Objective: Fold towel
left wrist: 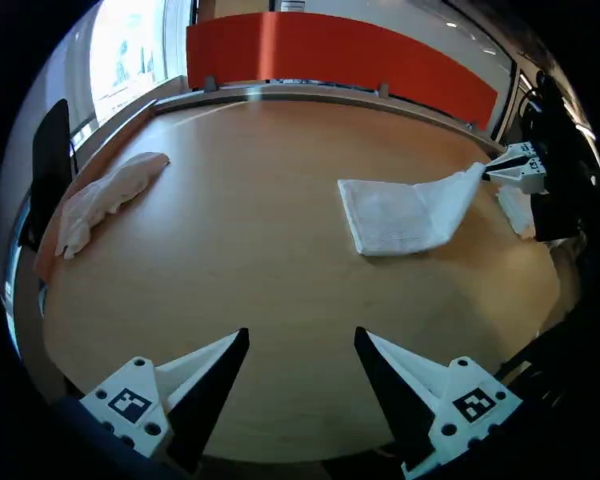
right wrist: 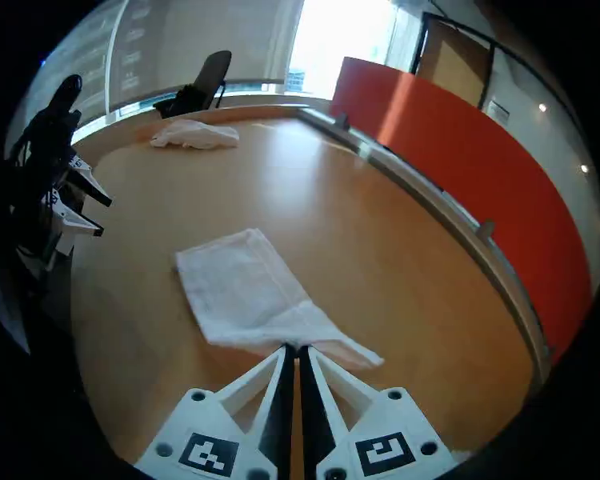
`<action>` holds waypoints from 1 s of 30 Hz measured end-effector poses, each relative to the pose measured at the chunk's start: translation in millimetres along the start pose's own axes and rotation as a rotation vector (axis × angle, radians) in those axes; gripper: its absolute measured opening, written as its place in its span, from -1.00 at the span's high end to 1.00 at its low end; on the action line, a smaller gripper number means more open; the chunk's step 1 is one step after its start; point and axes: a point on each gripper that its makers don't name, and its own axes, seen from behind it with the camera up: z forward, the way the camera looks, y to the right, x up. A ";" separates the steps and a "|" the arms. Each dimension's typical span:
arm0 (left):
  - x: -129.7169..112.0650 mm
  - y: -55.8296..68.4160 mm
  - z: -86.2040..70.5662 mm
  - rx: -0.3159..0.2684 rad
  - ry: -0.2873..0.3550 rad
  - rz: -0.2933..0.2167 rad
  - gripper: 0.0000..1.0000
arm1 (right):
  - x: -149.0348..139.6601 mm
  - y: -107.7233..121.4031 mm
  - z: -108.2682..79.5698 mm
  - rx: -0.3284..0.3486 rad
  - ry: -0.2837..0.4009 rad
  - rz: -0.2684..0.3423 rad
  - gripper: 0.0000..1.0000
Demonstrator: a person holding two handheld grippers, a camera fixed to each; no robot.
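The right tongs [right wrist: 298, 350] are pinching a corner of the white cloth towel [right wrist: 236, 288] on the tan wooden counter [right wrist: 356, 208] while the left tongs [left wrist: 302, 336] are hovering spread apart.

From my feed, a broad wooden table [left wrist: 260, 264] with a curved edge takes up most of the room. An orange-red partition [left wrist: 340, 56] stands along its far side on a grey rail. Bright daylight pours through a window [left wrist: 128, 56], and a black chair [right wrist: 210, 72] sits beside the glass.
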 end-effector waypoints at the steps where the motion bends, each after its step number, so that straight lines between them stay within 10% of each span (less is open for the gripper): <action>1: -0.8 0.3 -1.3 0.000 0.001 -0.005 -0.96 | 6.4 -2.0 2.4 0.009 0.006 -0.012 0.92; 15: -14.3 -7.7 -18.6 0.028 0.023 -0.095 -0.96 | 68.7 -63.3 62.3 0.190 0.026 -0.168 0.92; 30: -24.9 -5.2 -24.8 0.036 0.030 -0.148 -0.96 | 64.4 -103.8 113.0 0.281 -0.031 -0.191 0.92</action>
